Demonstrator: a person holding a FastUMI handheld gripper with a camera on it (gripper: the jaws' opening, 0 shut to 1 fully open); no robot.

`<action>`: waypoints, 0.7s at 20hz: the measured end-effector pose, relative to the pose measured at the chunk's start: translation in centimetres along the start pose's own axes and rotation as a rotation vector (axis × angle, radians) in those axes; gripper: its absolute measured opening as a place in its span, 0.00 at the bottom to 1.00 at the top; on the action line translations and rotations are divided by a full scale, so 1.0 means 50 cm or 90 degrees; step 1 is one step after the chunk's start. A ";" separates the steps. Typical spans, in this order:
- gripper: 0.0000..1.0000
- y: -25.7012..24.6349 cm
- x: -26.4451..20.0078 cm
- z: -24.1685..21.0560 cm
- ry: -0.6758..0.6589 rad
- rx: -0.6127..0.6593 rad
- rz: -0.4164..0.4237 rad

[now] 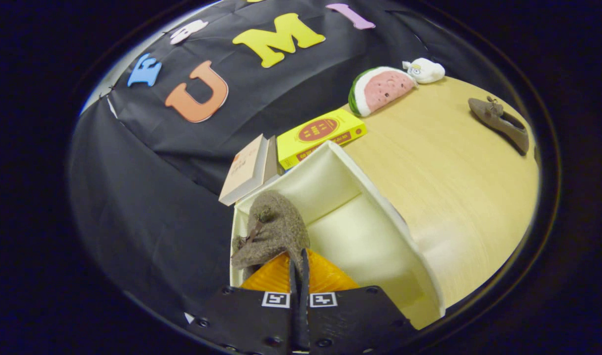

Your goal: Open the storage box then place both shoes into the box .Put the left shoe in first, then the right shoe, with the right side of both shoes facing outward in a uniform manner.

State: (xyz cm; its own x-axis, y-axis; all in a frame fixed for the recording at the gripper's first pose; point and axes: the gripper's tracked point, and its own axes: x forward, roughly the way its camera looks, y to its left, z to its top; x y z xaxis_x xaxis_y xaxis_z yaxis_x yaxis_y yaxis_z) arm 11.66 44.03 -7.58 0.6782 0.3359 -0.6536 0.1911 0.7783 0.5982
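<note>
We have the gripper (299, 268) with its jaws pressed together on the rim of a brown shoe (273, 229), which hangs just ahead of them over the open cream box (379, 197). We judge this the first shoe going in, so we should lower it toward the box's near wall, keep its side facing outward, and release only once it rests on the floor. The second shoe (500, 123) lies well beyond on the table (453, 197). Two books (281, 150) and a watermelon toy (382, 88) stand past the box, clear of our path.
</note>
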 end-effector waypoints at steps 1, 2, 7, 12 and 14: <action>0.00 0.007 0.009 -0.016 0.017 -0.006 0.008; 0.02 0.013 0.016 -0.025 0.032 -0.013 0.016; 0.20 0.021 0.022 -0.060 0.089 -0.050 0.033; 0.59 0.053 -0.022 -0.037 0.080 -0.120 0.108; 0.75 0.051 -0.052 -0.011 0.043 -0.172 0.122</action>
State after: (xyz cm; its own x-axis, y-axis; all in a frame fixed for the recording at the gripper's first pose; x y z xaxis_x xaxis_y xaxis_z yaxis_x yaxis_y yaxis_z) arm 9.99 45.42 -4.60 0.6338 0.5166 -0.5758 -0.1362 0.8072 0.5743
